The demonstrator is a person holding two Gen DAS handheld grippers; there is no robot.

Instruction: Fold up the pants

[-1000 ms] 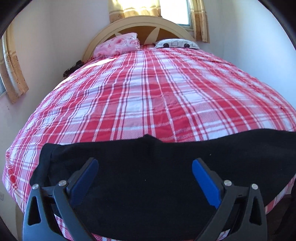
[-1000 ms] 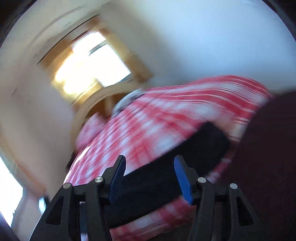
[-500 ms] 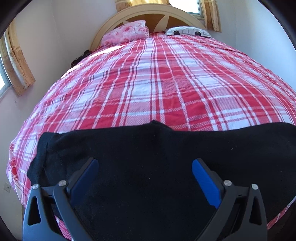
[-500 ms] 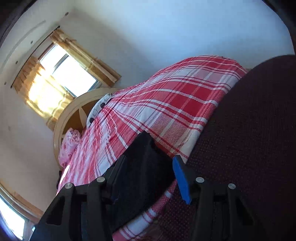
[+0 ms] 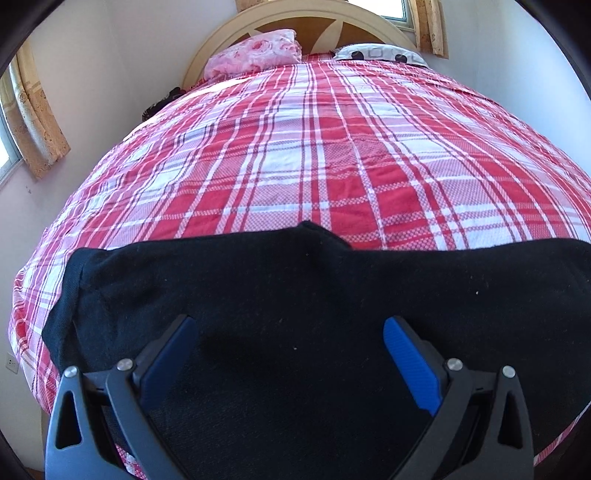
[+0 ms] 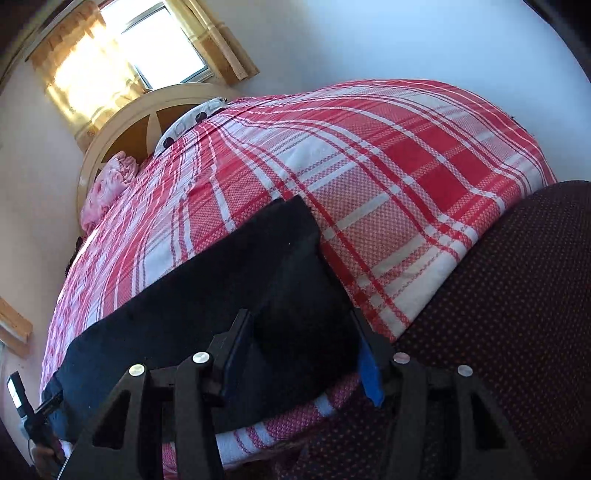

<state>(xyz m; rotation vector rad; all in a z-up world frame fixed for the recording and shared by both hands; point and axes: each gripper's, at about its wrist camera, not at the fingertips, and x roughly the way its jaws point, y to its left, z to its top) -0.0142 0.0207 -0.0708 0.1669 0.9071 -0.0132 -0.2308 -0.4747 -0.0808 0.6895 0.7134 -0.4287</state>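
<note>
**Right gripper closing in on the pants' end**

Having swung down, the right gripper (image 6: 301, 350) is straddling the black pants' (image 5: 295, 295) end at the bed's (image 5: 314, 155) foot, fingers half-open, ungripped. The left gripper (image 5: 290, 354) is hovering wide. Risk: pinching the sheet too.

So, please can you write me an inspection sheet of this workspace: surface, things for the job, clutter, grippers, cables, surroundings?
Surface: bed with red plaid cover, fairly smooth.
Job's things: black pants laid across the near edge of the bed.
Clutter: pink pillow and patterned pillow at the headboard.
Grippers: left gripper open above the pants; right gripper open at the end of the pants, cloth between its fingers, not pinched.
Cables: nothing seen.
Surroundings: curtained window, pale walls, dark dotted fabric beside the bed.
</note>
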